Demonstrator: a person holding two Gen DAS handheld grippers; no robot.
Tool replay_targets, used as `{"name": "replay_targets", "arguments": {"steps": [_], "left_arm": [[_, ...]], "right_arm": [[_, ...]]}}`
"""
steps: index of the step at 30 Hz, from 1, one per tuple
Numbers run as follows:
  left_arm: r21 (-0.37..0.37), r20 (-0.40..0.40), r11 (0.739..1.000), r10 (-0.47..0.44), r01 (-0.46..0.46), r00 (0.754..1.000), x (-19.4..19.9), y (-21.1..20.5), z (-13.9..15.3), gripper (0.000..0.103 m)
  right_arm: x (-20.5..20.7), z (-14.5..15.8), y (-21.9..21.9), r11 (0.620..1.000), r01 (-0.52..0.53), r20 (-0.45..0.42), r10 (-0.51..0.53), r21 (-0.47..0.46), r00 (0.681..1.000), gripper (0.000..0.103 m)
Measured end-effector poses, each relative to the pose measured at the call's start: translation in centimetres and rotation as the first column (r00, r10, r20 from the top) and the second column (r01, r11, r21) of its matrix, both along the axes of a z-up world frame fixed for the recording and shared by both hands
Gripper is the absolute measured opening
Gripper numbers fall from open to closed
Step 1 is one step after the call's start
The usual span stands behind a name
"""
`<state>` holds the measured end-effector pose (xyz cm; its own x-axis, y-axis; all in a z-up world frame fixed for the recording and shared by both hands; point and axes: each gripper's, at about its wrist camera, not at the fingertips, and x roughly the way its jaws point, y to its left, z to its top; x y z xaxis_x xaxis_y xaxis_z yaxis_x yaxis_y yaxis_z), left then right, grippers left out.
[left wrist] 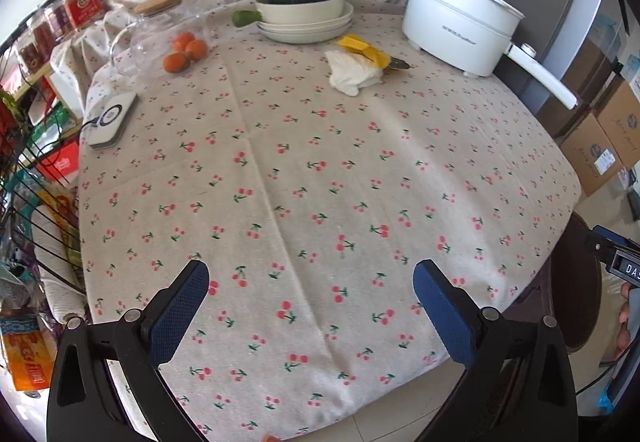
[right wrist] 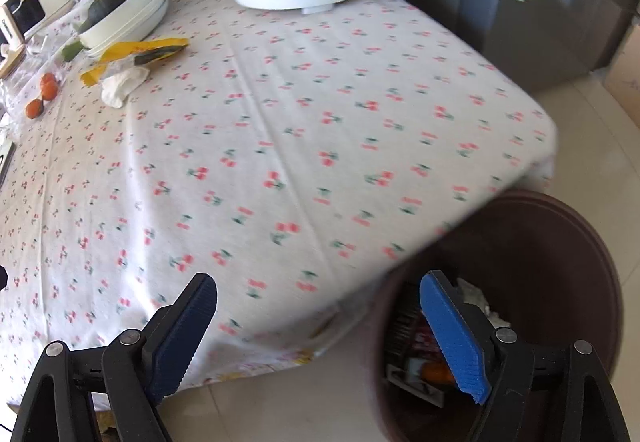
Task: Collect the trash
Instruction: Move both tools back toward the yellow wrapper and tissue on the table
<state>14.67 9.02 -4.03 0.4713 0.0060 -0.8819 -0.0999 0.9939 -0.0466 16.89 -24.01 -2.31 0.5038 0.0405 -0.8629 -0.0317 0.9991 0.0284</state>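
Over bin [right wrist: 520, 242]: right gripper [right wrist: 318, 294] fingers [right wrist: 452, 338] apart, empty.

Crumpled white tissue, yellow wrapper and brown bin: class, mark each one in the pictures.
crumpled white tissue [left wrist: 352, 71]: left wrist view, on its bunched middle.
yellow wrapper [left wrist: 366, 49]: left wrist view, on its flat yellow face.
brown bin [right wrist: 560, 242]: right wrist view, on its inner back wall.

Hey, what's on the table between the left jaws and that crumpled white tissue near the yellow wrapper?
Nothing: in the left wrist view only bare cherry-print tablecloth lies between the open left gripper and the crumpled tissue.
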Motion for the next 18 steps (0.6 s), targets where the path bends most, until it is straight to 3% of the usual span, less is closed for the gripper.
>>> {"name": "replay_targets", "arguments": {"steps": [11,18], "left_arm": [[0.016,-0.025,0.991,0.130,-0.130,0.991,1.7,7.0,-1.2,0.103],[0.001,-0.057,0.974,0.225,-0.226,0.973,2.5,10.3,-2.5,0.103]], "right_arm": [[6.7,-1.5,7.5,0.996,-0.079,-0.012,0.078,-0.045,0.997,0.088],[11.1,-1.0,11.4,0.997,-0.078,-0.024,0.079,0.022,0.997,0.088]]}}
